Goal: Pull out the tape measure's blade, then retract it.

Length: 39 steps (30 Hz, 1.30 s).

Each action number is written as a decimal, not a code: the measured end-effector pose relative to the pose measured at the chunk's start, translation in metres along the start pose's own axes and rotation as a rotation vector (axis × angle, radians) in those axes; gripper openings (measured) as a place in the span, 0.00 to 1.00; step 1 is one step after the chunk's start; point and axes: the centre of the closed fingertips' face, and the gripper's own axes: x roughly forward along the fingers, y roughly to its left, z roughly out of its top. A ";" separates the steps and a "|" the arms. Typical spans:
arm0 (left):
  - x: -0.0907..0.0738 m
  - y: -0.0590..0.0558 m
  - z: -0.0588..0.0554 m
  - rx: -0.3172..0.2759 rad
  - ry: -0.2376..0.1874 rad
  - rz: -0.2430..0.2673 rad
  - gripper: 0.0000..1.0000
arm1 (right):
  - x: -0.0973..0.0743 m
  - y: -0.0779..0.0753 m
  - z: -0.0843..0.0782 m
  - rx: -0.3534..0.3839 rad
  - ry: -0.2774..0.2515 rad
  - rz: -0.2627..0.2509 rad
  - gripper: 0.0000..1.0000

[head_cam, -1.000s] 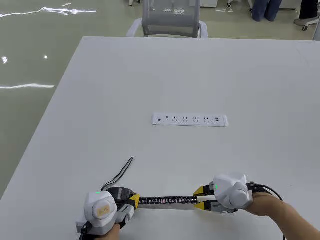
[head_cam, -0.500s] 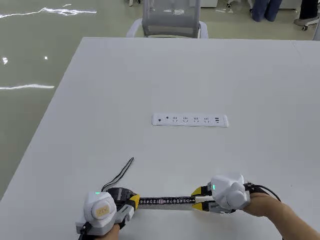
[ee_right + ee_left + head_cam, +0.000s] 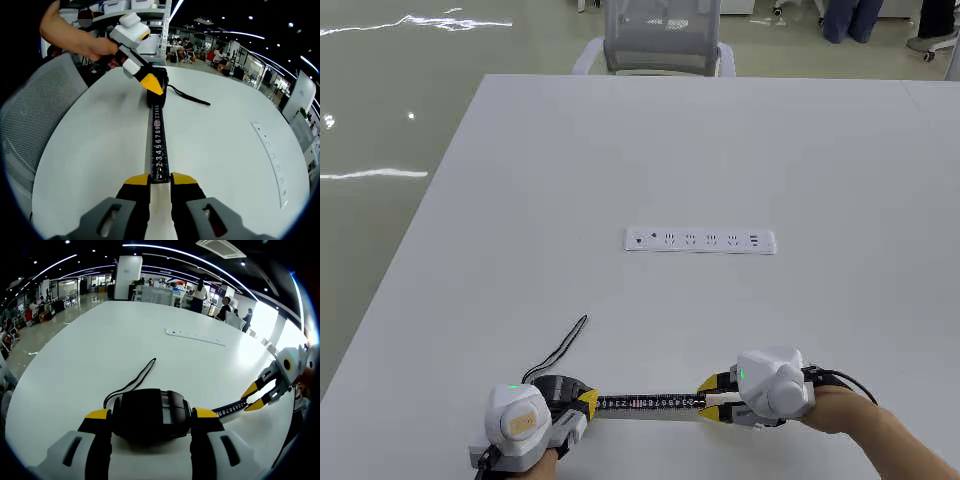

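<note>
— Entry one: where is the task's thing?
— A black, round-cornered tape measure case, at low centre of the left gripper view. My left gripper has its yellow-tipped jaws clamped on the case's two sides. The case rests on the white table, at the lower left of the head view.

— Entry two?
— A black blade with white numerals, drawn out flat along the tabletop from the case to my right gripper. Those jaws are pinched on the blade's end, at bottom centre of the right gripper view.

— Any loose parts?
— A thin black wrist cord lies on the table, trailing from the case up and to the right in the head view.

— Edges and room?
— A white power strip sits mid-frame, well apart from both grippers, with bare tabletop between it and the blade. The table's left edge slants down the left of the frame, clear of the case. A grey mesh chair stands at top centre, beyond the far edge.
</note>
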 end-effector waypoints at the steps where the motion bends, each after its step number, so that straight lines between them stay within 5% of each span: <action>1: 0.000 0.000 0.000 -0.001 0.000 0.000 0.60 | 0.000 0.000 0.000 0.000 -0.001 0.000 0.14; 39: 0.001 0.004 0.000 -0.011 0.000 -0.006 0.60 | 0.015 0.000 0.014 -0.003 -0.024 0.009 0.14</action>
